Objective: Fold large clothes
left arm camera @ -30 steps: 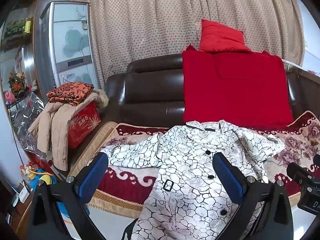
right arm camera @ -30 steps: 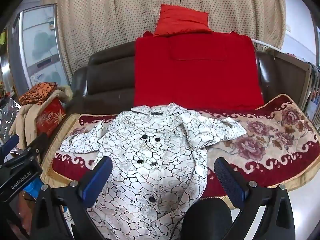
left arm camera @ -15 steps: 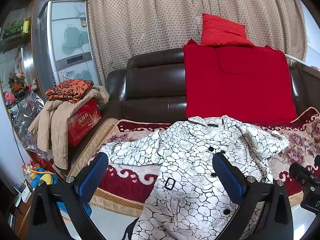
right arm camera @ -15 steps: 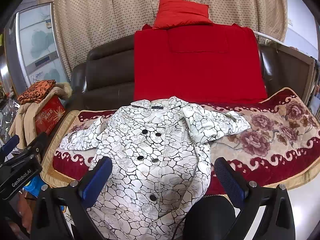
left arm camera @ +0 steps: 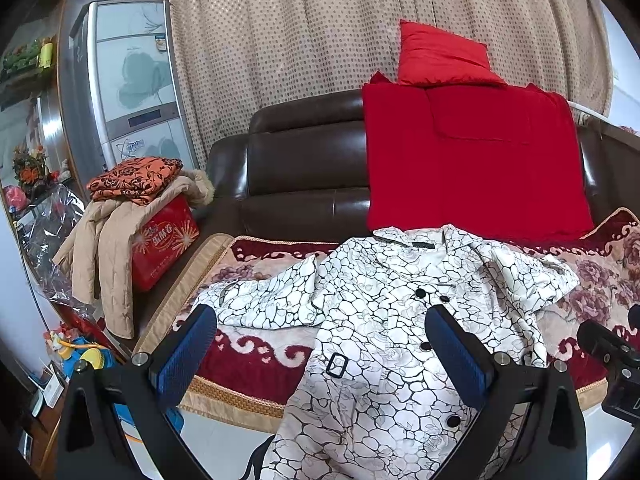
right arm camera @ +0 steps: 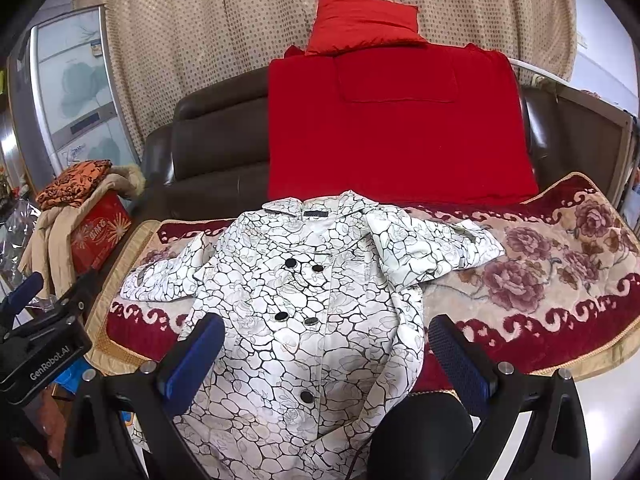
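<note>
A white coat [left arm camera: 384, 320] with a black crackle print and black buttons lies face up on the sofa seat, collar toward the backrest, both sleeves spread, its hem hanging over the front edge. The same coat [right arm camera: 312, 304] fills the middle of the right wrist view. My left gripper [left arm camera: 320, 340] is open, hovering in front of the coat's left side and belt buckle [left arm camera: 337, 365]. My right gripper [right arm camera: 326, 346] is open too, held over the coat's lower front. Neither holds anything.
The brown leather sofa [left arm camera: 304, 168] carries a floral red-and-beige cover [right arm camera: 560, 280], a red blanket [left arm camera: 472, 160] and a red cushion [left arm camera: 440, 56]. A beige jacket [left arm camera: 108, 240], an orange cloth and a red box [left arm camera: 164, 240] sit at its left end. A dark round object [right arm camera: 424, 436] sits low in front.
Both grippers have moved forward and a little down toward the coat, which now looks larger and lower in both views. Both stay open; the coat has not moved.
</note>
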Available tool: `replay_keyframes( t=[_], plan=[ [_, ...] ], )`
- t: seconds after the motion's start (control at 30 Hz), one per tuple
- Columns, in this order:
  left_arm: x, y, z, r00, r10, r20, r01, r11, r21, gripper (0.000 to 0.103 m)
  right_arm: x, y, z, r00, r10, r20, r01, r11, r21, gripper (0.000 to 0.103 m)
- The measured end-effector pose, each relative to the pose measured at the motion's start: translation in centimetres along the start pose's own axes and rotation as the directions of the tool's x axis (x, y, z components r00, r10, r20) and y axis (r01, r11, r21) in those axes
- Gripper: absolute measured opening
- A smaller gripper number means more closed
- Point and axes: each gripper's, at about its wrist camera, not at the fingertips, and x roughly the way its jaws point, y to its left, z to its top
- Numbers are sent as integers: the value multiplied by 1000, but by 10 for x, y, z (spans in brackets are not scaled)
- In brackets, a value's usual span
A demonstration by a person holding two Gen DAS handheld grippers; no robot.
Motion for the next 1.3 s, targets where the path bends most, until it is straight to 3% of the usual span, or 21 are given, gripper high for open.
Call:
replay_keyframes(
  t=[1.3],
  plan=[
    [21,-8,4,1000,-6,-28,6,1000,6,103,21,-1,10,1000,-4,-25,4,1000,-7,103]
  ],
)
